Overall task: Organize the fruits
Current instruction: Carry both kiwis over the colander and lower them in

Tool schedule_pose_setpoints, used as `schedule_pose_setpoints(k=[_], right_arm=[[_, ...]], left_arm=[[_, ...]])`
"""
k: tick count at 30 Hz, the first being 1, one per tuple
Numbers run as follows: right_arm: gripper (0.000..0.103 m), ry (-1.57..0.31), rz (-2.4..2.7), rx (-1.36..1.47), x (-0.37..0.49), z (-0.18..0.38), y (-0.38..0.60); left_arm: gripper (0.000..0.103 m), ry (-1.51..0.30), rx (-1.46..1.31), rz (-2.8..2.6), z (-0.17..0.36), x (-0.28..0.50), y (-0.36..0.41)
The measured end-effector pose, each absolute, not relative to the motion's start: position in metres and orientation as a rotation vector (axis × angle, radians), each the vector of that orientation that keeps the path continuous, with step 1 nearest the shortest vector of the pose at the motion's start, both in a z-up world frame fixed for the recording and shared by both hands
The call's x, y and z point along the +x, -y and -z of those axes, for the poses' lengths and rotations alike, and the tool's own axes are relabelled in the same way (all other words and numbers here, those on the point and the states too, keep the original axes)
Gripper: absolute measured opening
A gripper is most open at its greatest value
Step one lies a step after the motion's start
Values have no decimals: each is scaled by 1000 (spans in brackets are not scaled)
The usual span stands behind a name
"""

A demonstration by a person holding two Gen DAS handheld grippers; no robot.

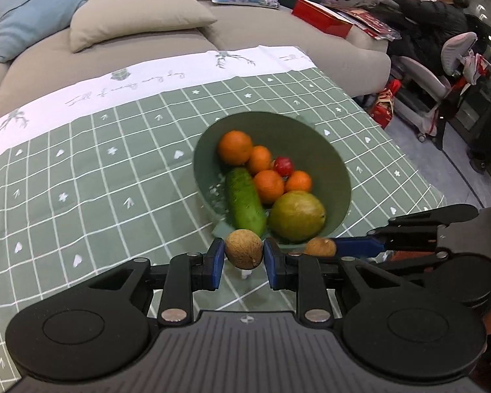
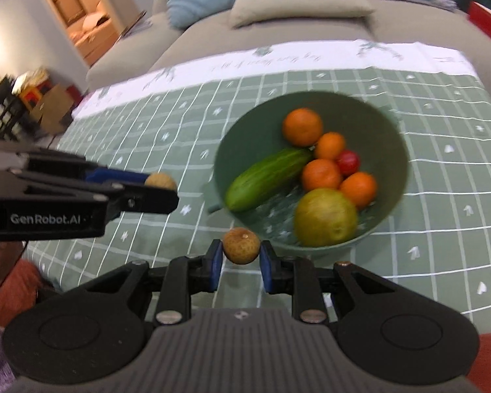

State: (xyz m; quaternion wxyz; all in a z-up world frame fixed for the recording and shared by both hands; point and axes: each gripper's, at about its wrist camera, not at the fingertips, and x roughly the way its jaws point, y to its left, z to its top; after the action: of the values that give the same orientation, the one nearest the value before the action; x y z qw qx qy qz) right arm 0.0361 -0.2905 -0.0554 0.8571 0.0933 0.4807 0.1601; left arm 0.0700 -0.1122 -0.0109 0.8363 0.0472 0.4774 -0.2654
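A small brown round fruit (image 1: 244, 248) sits pinched between the blue pads of the left tool (image 1: 244, 258), held just short of the near rim of the green bowl (image 1: 338, 177), and a second brown fruit (image 2: 241, 245), speckled, is gripped the same way in the right tool (image 2: 238, 260) beside that rim. Both tools are closed narrow on their fruit, each lifted off the table (image 1: 81, 177). The bowl already carries a cucumber (image 1: 245, 201), several oranges (image 1: 235, 147), a small red fruit (image 1: 284, 165) and a big yellow-green fruit (image 1: 297, 216), which crowd its right and near side; the far left inside looks bare. The step in hand seems to be carrying the last two loose fruits to the bowl, so the job looks nearly done. Next, each tool likely needs to move forward over the rim and open above a gap, low enough that the round fruit does not bounce or roll out. The two tools are close together, so going one at a time would avoid a knock. The bowl stands on a green checked cloth (image 2: 442, 177), with a sofa (image 1: 131, 49) behind
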Motion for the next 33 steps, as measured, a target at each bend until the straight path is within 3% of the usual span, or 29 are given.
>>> schedule_pose_setpoints(k=[15, 33], right_arm=[[20, -1034, -354, 169, 90, 70, 298], [23, -1131, -376, 163, 102, 100, 293]], left_arm=[[28, -1110, 151, 513, 24, 141, 137], [28, -1147, 115, 560, 28, 143, 135]])
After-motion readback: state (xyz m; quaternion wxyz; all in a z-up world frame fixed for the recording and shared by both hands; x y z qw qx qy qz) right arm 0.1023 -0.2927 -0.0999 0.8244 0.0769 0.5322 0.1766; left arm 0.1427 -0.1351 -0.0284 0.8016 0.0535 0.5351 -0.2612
